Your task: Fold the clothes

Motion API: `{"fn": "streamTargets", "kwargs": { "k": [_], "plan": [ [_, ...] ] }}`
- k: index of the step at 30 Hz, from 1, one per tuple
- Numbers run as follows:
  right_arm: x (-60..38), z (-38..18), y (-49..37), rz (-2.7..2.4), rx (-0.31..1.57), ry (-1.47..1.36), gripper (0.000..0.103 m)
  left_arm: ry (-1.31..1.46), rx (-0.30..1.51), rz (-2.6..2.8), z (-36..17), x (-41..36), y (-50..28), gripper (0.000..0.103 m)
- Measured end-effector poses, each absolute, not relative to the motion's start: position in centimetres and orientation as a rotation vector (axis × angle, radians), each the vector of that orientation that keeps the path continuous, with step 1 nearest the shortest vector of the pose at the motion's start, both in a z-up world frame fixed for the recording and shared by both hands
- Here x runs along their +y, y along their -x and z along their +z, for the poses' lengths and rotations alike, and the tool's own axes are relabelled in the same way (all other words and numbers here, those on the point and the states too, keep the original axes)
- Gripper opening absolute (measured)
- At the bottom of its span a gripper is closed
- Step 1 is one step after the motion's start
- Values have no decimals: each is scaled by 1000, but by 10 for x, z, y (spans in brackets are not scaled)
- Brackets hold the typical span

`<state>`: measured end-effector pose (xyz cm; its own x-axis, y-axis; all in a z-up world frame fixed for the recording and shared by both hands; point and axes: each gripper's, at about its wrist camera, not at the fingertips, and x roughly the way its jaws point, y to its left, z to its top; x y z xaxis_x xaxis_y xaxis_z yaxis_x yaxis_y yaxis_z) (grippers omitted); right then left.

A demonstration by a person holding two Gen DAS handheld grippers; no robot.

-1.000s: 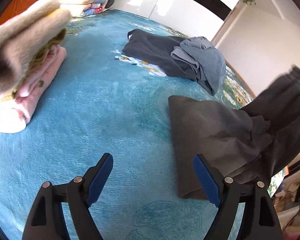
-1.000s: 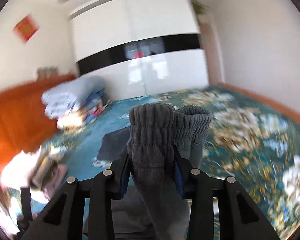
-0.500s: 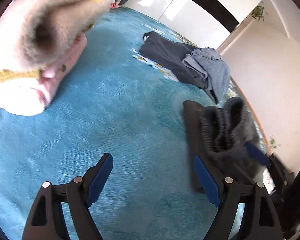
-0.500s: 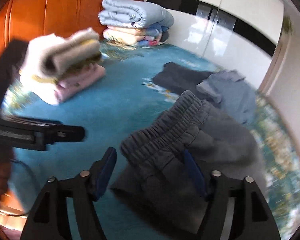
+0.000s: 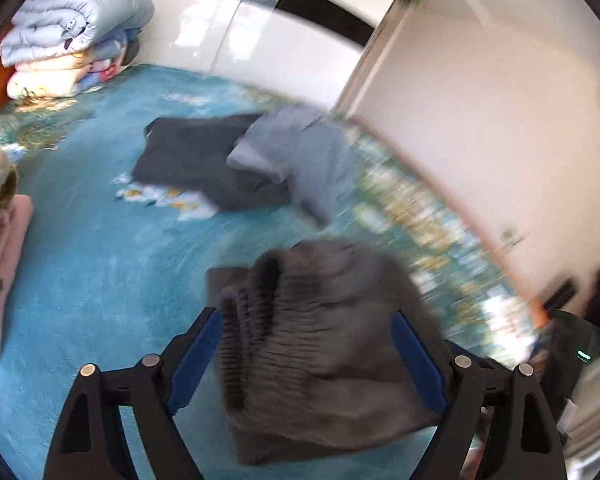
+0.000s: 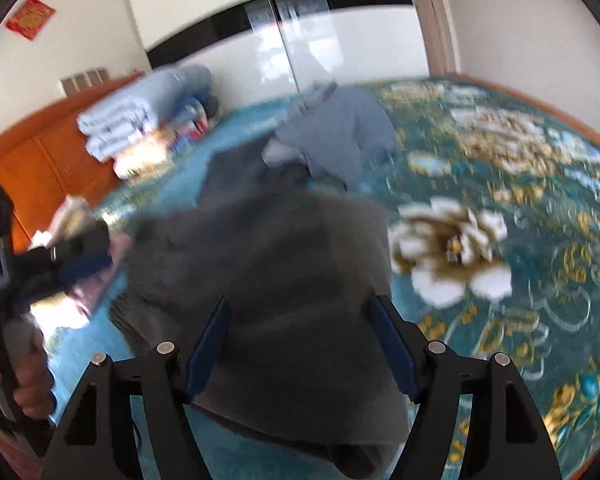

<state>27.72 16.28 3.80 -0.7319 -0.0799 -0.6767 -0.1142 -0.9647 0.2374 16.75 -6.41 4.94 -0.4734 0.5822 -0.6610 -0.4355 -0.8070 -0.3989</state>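
The grey trousers are laid in a folded heap on the blue carpet, with the ribbed elastic waistband turned toward the pink folded pile. In the left wrist view the left gripper is spread wide, and the heap is seen between its blue pads; whether the pads touch the cloth cannot be told because of blur. In the right wrist view the right gripper is likewise released, its jaws set apart on either side of the trousers, which are not pinched.

Beyond the trousers, further from the grippers, a dark garment is spread flat on the carpet, and a blue-grey garment is lying crumpled partly over its edge. Past the dark garment, a stack of folded quilts is piled against the white wardrobe. To the right of the trousers, in the right wrist view, a large white flower pattern is woven into the carpet. To their left, in the same view, the left gripper is seen blurred, held in the person's hand.
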Motion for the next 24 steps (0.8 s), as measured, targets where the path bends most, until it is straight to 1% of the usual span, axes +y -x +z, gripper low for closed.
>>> {"fn": "streamTargets", "kwargs": {
  "k": [3,5,7,8,10,11,12,13,15,18,20,22,23,24],
  "plan": [
    [169,20,-295,2875,428,1193,74,1244,-347,2223,18,-75,-156,91],
    [175,21,-306,2922,460,1179,74,1331,-423,2187,-3,-83,-148,91],
    [194,26,-313,2958,595,1124,74,1328,-495,2125,-5,-92,-143,91],
    [207,24,-313,2953,703,1099,74,1329,-522,2086,-7,-95,-141,92],
    [236,17,-312,2921,938,1048,78,1364,-599,2008,-19,-97,-136,96],
    [246,12,-309,2885,1039,1063,81,1382,-646,1979,-26,-99,-132,102],
    [256,6,-305,2841,1134,1089,81,1400,-693,1948,-33,-100,-129,103],
    [263,-1,-299,2796,1215,1134,81,1391,-682,1958,-32,-98,-129,103],
    [269,-14,-284,2772,1332,1196,81,1367,-648,1988,-26,-91,-129,103],
    [269,-21,-267,2807,1466,1207,81,1345,-617,1985,-23,-80,-129,103],
    [269,-24,-259,2826,1521,1200,81,1333,-666,1947,-24,-79,-127,102],
    [268,-25,-255,2841,1565,1188,81,1330,-692,1938,-25,-78,-127,98],
    [268,-24,-253,2852,1585,1182,81,1335,-669,1964,-23,-77,-129,89],
    [266,-25,-253,2864,1606,1182,77,1333,-641,1990,-18,-75,-131,80]
  ]
}}
